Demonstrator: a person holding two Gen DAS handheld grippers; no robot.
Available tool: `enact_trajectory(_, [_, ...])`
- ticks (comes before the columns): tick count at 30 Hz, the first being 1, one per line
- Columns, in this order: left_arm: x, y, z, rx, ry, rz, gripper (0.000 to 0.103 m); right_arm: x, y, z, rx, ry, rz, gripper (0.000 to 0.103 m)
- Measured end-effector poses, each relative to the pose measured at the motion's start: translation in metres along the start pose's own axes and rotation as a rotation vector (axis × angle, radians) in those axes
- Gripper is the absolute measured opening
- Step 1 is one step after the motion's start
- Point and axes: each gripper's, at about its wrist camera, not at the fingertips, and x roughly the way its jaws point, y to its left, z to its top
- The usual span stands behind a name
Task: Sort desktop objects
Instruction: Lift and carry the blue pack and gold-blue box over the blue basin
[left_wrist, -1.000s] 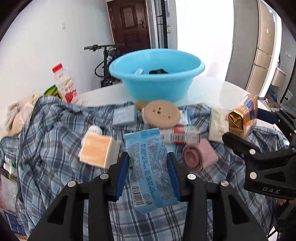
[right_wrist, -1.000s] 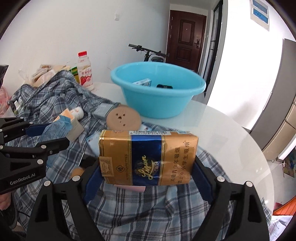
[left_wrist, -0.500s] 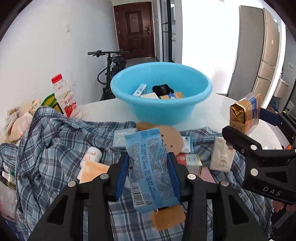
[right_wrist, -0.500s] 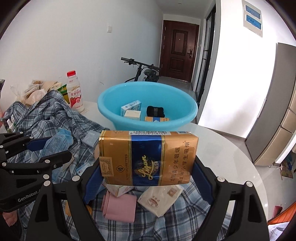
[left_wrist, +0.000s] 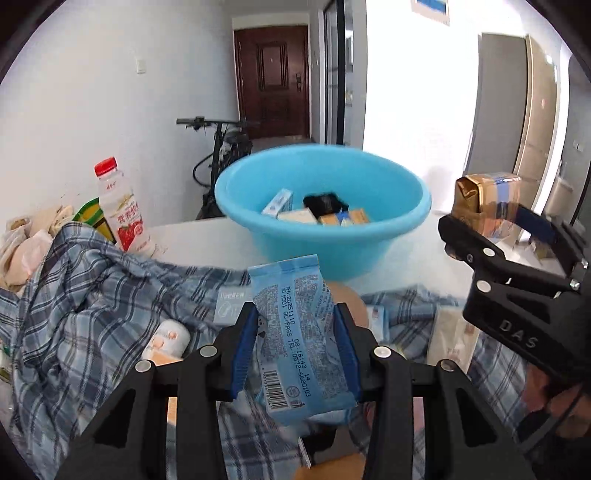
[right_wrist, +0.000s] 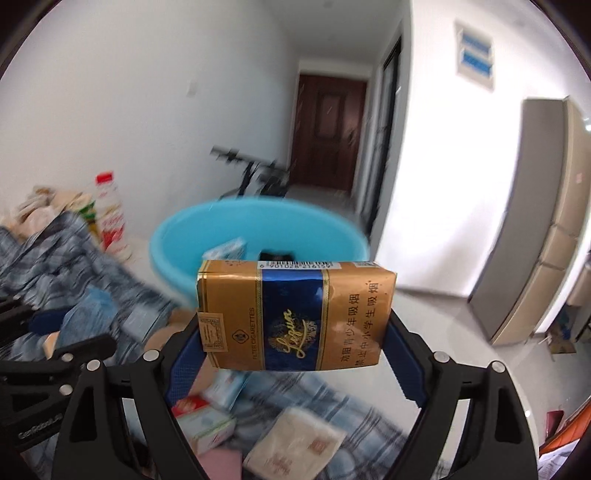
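Aloft, my left tongs (left_wrist: 297, 343) clamp a blue packet (left_wrist: 295, 332); my right tongs (right_wrist: 295, 343) grip a cigarette carton (right_wrist: 295, 314) before the blue basin (left_wrist: 321, 229).

"FILTER CIGARETTES" on gold-blue pack (right_wrist: 295, 317), "MFG:20251110" and "QC/PASS" on blue packet (left_wrist: 295, 332), "DAS" on right gripper (left_wrist: 517, 334), "GenRoboAI" on left gripper (right_wrist: 38, 430)

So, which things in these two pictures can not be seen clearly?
- Left wrist view: the items under the blue packet are hidden by it and the black jaws.
- Right wrist view: motion blur smears the checked cloth and the boxes lying on it.
- Right wrist view: the gold cigarette pack covers part of the blue basin contents.
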Motion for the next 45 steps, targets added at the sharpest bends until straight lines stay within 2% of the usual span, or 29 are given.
enact_trajectory(4, [0.001,0.008,0.004,-0.057,-0.071,-0.022,0.044,-0.010,-0.008,-0.013,0.112,-0.135,-0.086,0.086])
enact_trajectory(9, [0.011,0.008,0.009,-0.056,-0.057,-0.009,0.044,-0.020,-0.017,-0.024,0.163,-0.247,-0.231,0.086])
enact_trajectory(12, [0.013,0.003,0.015,-0.026,-0.053,0.006,0.044,-0.026,-0.017,-0.019,0.132,-0.263,-0.247,0.086])
enact_trajectory(14, [0.012,0.000,0.022,-0.009,-0.053,0.006,0.044,-0.031,-0.016,-0.013,0.117,-0.282,-0.218,0.086])
enact_trajectory(18, [0.011,-0.002,0.037,-0.005,-0.052,0.005,0.044,-0.024,-0.012,0.003,0.078,-0.234,-0.038,0.086])
enact_trajectory(22, [0.016,-0.001,0.048,-0.033,-0.041,-0.020,0.044,-0.005,-0.010,0.012,0.064,-0.184,0.058,0.086])
enact_trajectory(26, [0.028,-0.004,0.054,-0.016,-0.025,-0.013,0.044,0.021,-0.019,0.017,0.111,-0.105,0.135,0.086])
enact_trajectory(31, [0.041,-0.002,0.060,0.001,-0.018,0.009,0.044,0.035,-0.045,0.022,0.197,-0.040,0.161,0.086])
enact_trajectory(39, [0.071,0.014,0.086,-0.015,0.039,0.015,0.044,0.056,-0.063,0.040,0.210,0.026,0.160,0.086])
enact_trajectory(45, [0.091,0.019,0.096,-0.005,0.042,0.014,0.044,0.076,-0.057,0.052,0.165,0.043,0.128,0.086])
